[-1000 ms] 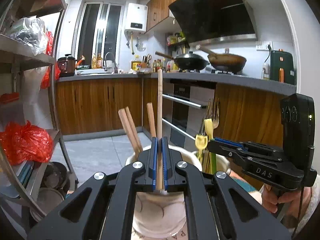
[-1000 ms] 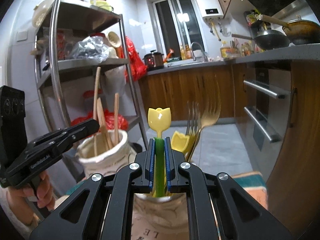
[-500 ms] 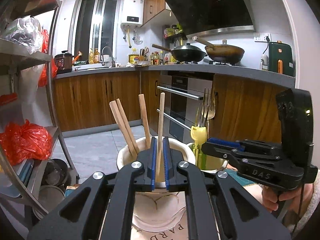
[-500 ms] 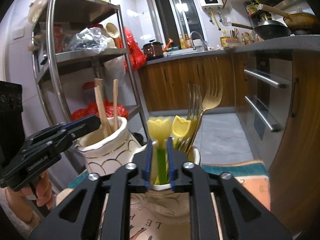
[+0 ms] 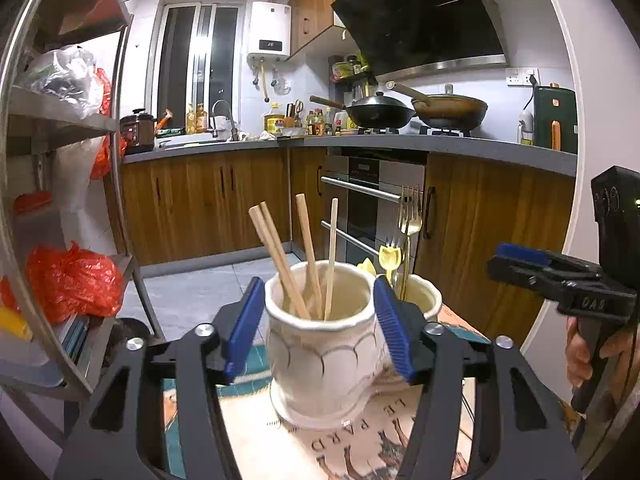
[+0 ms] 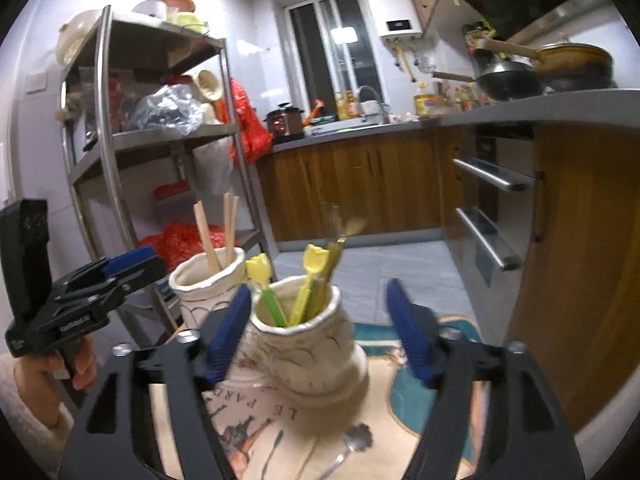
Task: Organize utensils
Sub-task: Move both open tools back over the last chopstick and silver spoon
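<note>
My left gripper (image 5: 318, 324) is open, its blue pads on either side of a white ceramic holder (image 5: 324, 356) that holds several wooden chopsticks (image 5: 308, 256). My right gripper (image 6: 320, 328) is open around a second white holder (image 6: 312, 344) holding yellow tulip-topped green utensils (image 6: 264, 280) and gold forks (image 6: 340, 244). That second holder (image 5: 420, 300) shows behind the first in the left wrist view. Each gripper shows in the other's view: right (image 5: 520, 264), left (image 6: 128, 264). A metal spoon (image 6: 352, 448) lies on the printed mat (image 6: 256, 432).
A steel shelf rack (image 6: 160, 140) with bags stands to the left. Wooden cabinets with an oven (image 5: 368, 208) run behind and to the right. Woks (image 5: 380, 112) sit on the counter.
Both grippers opened and released their utensils: the chopstick now stands in the left holder, the green tulip utensil in the right holder. Both grippers drew back slightly.
</note>
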Demonstrator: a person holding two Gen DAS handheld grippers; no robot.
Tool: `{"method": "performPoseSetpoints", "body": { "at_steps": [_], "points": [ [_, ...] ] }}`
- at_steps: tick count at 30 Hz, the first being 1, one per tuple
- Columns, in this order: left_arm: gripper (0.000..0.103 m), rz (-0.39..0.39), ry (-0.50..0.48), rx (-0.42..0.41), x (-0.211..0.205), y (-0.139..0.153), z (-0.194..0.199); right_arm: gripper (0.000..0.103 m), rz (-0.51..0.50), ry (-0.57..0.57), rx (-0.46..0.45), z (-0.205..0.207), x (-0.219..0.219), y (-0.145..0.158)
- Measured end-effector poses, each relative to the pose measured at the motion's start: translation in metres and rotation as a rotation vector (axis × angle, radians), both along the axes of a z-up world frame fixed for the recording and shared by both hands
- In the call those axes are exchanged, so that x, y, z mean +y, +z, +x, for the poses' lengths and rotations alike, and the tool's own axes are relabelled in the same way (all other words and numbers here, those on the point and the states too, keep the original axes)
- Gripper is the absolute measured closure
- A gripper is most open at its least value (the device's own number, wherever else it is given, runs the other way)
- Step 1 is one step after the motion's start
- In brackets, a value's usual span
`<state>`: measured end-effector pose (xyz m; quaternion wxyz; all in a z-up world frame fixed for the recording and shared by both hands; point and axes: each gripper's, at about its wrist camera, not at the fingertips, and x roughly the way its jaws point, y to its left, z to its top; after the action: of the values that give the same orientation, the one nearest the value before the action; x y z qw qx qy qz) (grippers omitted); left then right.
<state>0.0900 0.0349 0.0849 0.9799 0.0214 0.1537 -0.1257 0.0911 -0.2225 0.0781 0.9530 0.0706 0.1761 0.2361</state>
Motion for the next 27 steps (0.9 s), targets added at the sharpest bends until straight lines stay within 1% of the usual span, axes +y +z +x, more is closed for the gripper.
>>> {"method": "performPoseSetpoints", "body": {
  "at_steps": [1,3,4,6,7,10,13,18,22,25,27],
  "points": [
    [0.038,-0.003,0.005,0.002,0.001,0.001,-0.004,0.023,0.005,-0.007,0.006,-0.002,-0.004,0.001],
    [0.023,-0.004,0.009,0.000,0.002,0.002,-0.012,0.018,0.013,-0.022,0.021,-0.005,-0.013,0.002],
    [0.020,-0.007,0.008,-0.001,0.002,0.003,-0.016,0.014,0.014,-0.031,0.028,-0.008,-0.017,0.003],
    [0.007,-0.013,0.001,0.001,0.002,0.005,-0.023,0.012,0.012,-0.046,0.036,-0.011,-0.023,0.005],
    [0.006,-0.017,-0.001,0.001,0.001,0.005,-0.027,0.011,0.009,-0.052,0.037,-0.013,-0.025,0.007],
    [0.006,-0.028,-0.005,0.011,-0.001,0.007,-0.035,0.008,-0.010,-0.073,0.045,-0.020,-0.029,0.010],
    [0.006,-0.020,-0.001,0.038,-0.004,0.002,-0.042,0.008,-0.035,-0.082,0.061,-0.027,-0.030,0.008],
    [0.006,0.008,-0.003,0.115,-0.012,-0.018,-0.049,0.007,-0.092,-0.087,0.084,-0.037,-0.031,-0.005],
    [0.006,0.032,-0.005,0.169,-0.018,-0.036,-0.052,0.007,-0.124,-0.084,0.129,-0.040,-0.033,-0.018],
    [0.006,0.027,-0.006,0.219,-0.020,-0.048,-0.053,0.007,-0.141,-0.084,0.178,-0.039,-0.034,-0.031],
    [0.006,0.008,0.000,0.260,-0.020,-0.056,-0.052,0.007,-0.158,-0.085,0.201,-0.039,-0.034,-0.039]
  ]
}}
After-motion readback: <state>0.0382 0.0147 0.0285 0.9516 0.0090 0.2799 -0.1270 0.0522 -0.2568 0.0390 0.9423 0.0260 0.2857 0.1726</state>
